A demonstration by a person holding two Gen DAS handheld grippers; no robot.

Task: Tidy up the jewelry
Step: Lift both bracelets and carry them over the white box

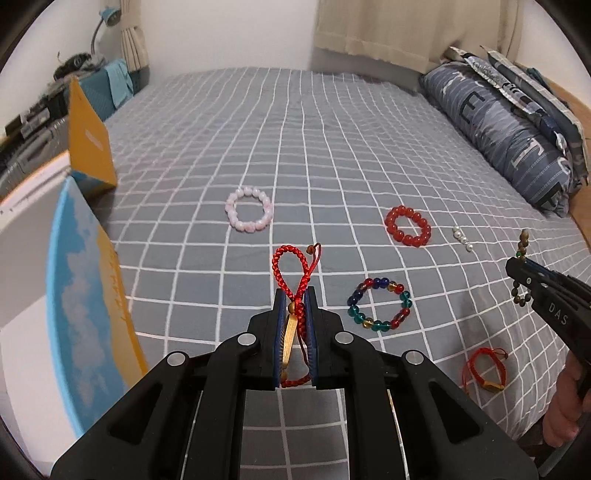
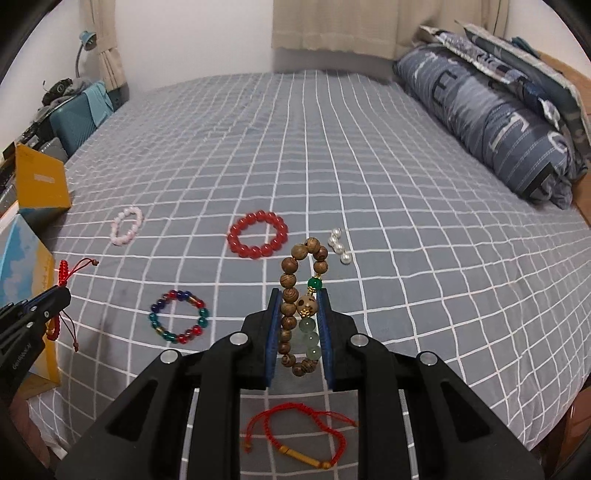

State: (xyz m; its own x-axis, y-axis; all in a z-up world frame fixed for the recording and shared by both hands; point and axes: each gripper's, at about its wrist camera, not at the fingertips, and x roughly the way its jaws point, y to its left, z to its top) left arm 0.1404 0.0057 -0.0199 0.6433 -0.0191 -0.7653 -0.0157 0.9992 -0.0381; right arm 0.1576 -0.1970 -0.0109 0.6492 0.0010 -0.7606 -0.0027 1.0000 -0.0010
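My left gripper (image 1: 294, 295) is shut on a red braided cord bracelet (image 1: 291, 271) with a gold charm, lifted above the bed. My right gripper (image 2: 298, 295) is shut on a wooden bead bracelet (image 2: 291, 295) with green beads, also held in the air. The right gripper (image 1: 515, 271) shows at the right edge of the left wrist view, the left gripper (image 2: 61, 297) at the left edge of the right wrist view. On the checked bedsheet lie a pink bead bracelet (image 1: 249, 213), a red bead bracelet (image 1: 407, 226), a multicoloured bead bracelet (image 1: 379, 304), small pearls (image 1: 461, 238) and another red cord bracelet (image 2: 295, 435).
An open box with a blue and yellow lid (image 1: 88, 314) and a yellow flap (image 1: 88, 140) stands at the bed's left edge. A rolled blue striped duvet (image 1: 509, 136) lies along the right side. Curtains (image 1: 406, 29) hang behind. A hand (image 1: 565, 402) holds the right gripper.
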